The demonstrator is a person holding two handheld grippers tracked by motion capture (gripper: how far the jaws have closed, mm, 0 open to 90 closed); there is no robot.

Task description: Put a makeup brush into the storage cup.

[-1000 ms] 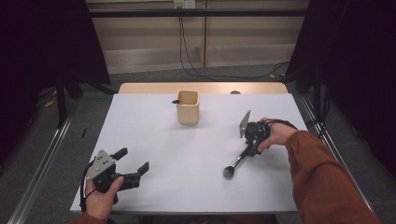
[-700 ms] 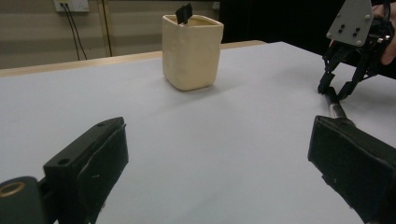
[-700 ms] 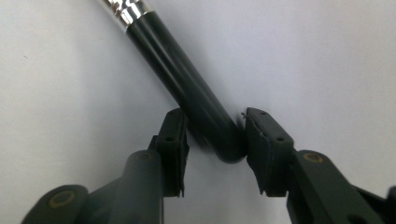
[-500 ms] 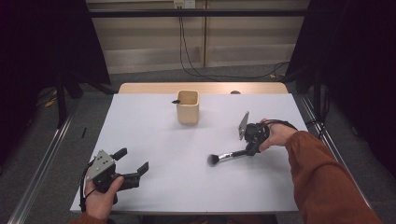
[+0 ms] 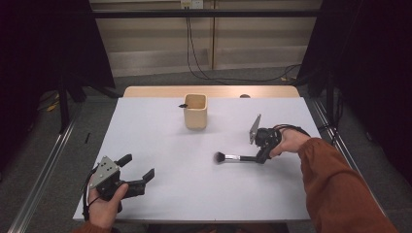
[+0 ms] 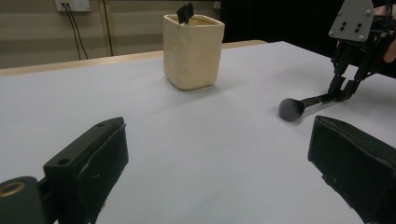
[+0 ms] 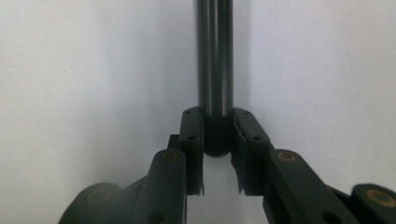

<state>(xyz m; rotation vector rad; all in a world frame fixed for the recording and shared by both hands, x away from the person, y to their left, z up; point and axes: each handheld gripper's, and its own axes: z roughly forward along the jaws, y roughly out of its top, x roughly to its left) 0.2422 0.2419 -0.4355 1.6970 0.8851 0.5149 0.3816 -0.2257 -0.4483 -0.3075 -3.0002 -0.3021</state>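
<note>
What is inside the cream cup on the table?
A small black piece sticks up over the rim of the cream cup. Its wall hides whatever lies lower down, so nothing more can be told.

black brush [image 5: 236, 158], cream cup [image 5: 196, 111], white table [image 5: 160, 145]

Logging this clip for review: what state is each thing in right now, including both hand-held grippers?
Left hand-held gripper: open, holding nothing, low over the near left of the table.
Right hand-held gripper: shut on the end of the brush handle.
Makeup brush: held roughly level, bristle head pointing left.
Beige cup: upright, with a small black clip on its rim.
White table: bearing the cup.
</note>
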